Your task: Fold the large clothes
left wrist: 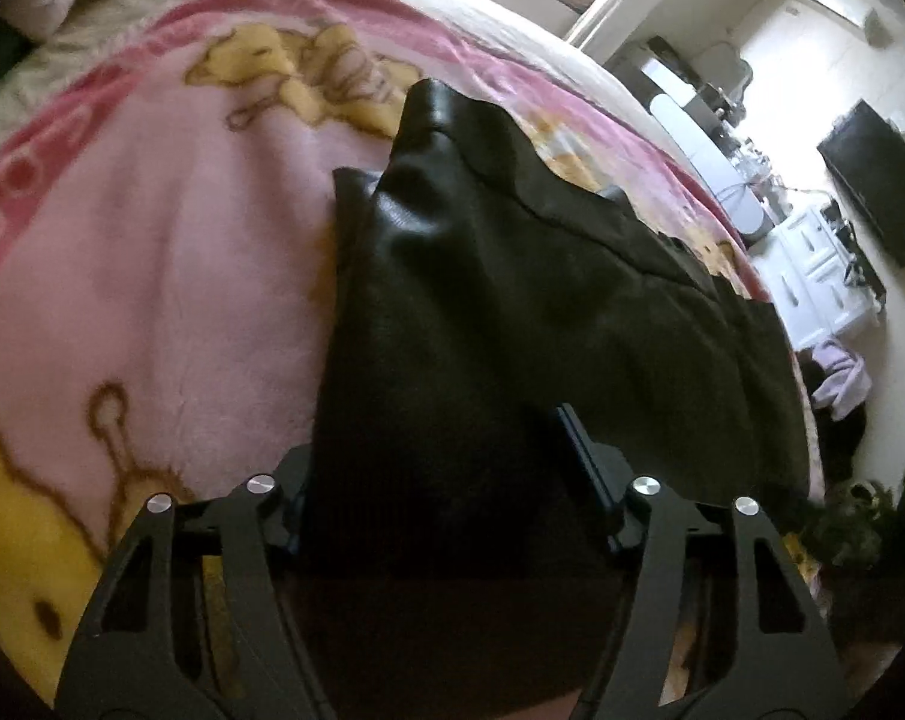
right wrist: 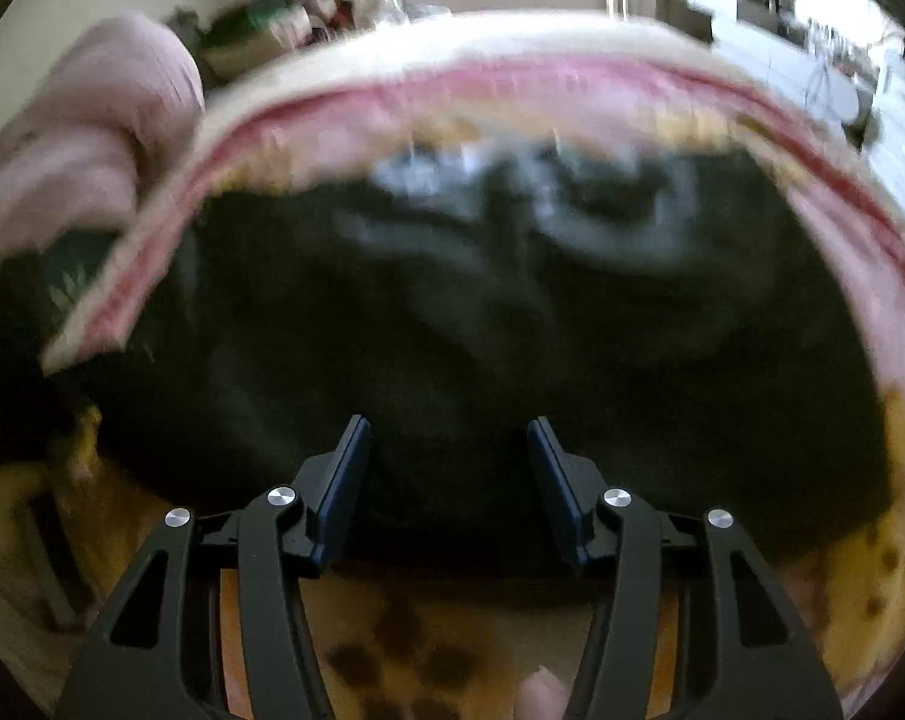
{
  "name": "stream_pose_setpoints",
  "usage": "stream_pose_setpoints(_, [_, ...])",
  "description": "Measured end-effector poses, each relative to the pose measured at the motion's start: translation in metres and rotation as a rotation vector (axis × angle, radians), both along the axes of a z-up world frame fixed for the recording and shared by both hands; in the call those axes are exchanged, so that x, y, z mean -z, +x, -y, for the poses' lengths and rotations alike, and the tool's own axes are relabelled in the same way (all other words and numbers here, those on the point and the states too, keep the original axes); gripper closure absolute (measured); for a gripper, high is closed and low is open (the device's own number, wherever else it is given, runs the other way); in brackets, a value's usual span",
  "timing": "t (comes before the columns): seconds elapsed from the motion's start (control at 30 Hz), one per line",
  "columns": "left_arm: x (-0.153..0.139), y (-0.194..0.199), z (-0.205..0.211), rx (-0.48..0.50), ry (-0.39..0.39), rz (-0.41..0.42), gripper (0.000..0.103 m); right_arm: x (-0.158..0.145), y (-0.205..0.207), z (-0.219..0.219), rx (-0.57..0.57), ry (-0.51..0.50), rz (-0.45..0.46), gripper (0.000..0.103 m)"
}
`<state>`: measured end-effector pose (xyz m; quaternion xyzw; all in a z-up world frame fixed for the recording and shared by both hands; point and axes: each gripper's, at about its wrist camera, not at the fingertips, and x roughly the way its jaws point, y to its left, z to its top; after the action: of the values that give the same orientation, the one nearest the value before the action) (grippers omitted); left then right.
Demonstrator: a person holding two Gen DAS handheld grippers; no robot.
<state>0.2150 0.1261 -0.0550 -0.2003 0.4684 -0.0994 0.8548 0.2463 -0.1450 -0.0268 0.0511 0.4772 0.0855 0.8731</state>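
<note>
Black garment (left wrist: 512, 312) swallows the left gripper (left wrist: 446, 480) — contact unclear.

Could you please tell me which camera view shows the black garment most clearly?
The left wrist view: there the black garment is sharp, creased and glossy, spread on the pink blanket. The right wrist view shows it only as a blurred dark mass filling the frame.

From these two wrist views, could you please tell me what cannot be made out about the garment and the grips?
- Left wrist view: the black garment covers the left gripper, hiding its left finger and any pinch.
- Right wrist view: motion blur smears the garment's far end, so its type is unclear.
- Right wrist view: whether the right gripper pads press cloth is unclear.
</note>
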Motion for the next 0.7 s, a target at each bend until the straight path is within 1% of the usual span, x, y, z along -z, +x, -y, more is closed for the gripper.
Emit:
stream_pose_setpoints(0.07, [-0.003, -0.002, -0.001, -0.002, -0.018, 0.009, 0.051, -0.008, 0.018, -0.006, -0.004, -0.033, 0.031, 0.050])
stream_pose_setpoints(0.1, [-0.007, -0.003, -0.002, 0.001, -0.019, 0.022, 0.054, -0.009, 0.031, -0.010, -0.006, -0.038, 0.040, 0.050])
stream_pose_setpoints(0.13, [-0.010, -0.004, -0.001, 0.006, -0.018, 0.032, 0.058, -0.008, 0.042, -0.012, -0.003, -0.043, 0.039, 0.051])
stream_pose_setpoints(0.23, [-0.022, -0.006, -0.001, 0.021, -0.017, 0.064, 0.064, -0.003, 0.074, -0.015, 0.025, -0.048, 0.038, 0.052])
stream_pose_setpoints(0.33, [-0.030, -0.004, -0.002, 0.024, -0.033, 0.084, 0.067, 0.000, 0.097, -0.012, 0.056, -0.053, 0.037, 0.052])
stream_pose_setpoints(0.4, [-0.032, -0.005, -0.002, 0.026, -0.037, 0.094, 0.068, 0.005, 0.117, -0.010, 0.066, -0.042, 0.017, 0.055])
stream_pose_setpoints(0.47, [-0.035, -0.006, -0.001, 0.030, -0.036, 0.102, 0.068, 0.010, 0.131, -0.009, 0.079, -0.055, 0.002, 0.056])
stream_pose_setpoints(0.57, [-0.037, -0.006, 0.002, 0.035, -0.043, 0.111, 0.068, 0.040, 0.152, -0.011, 0.065, -0.082, -0.115, 0.056])
stream_pose_setpoints(0.63, [-0.038, -0.004, 0.001, 0.035, -0.041, 0.119, 0.070, 0.051, 0.154, -0.013, 0.056, -0.093, -0.119, 0.056])
stream_pose_setpoints(0.7, [-0.039, -0.006, 0.002, 0.030, -0.040, 0.120, 0.070, 0.050, 0.153, -0.011, 0.054, -0.083, -0.114, 0.056])
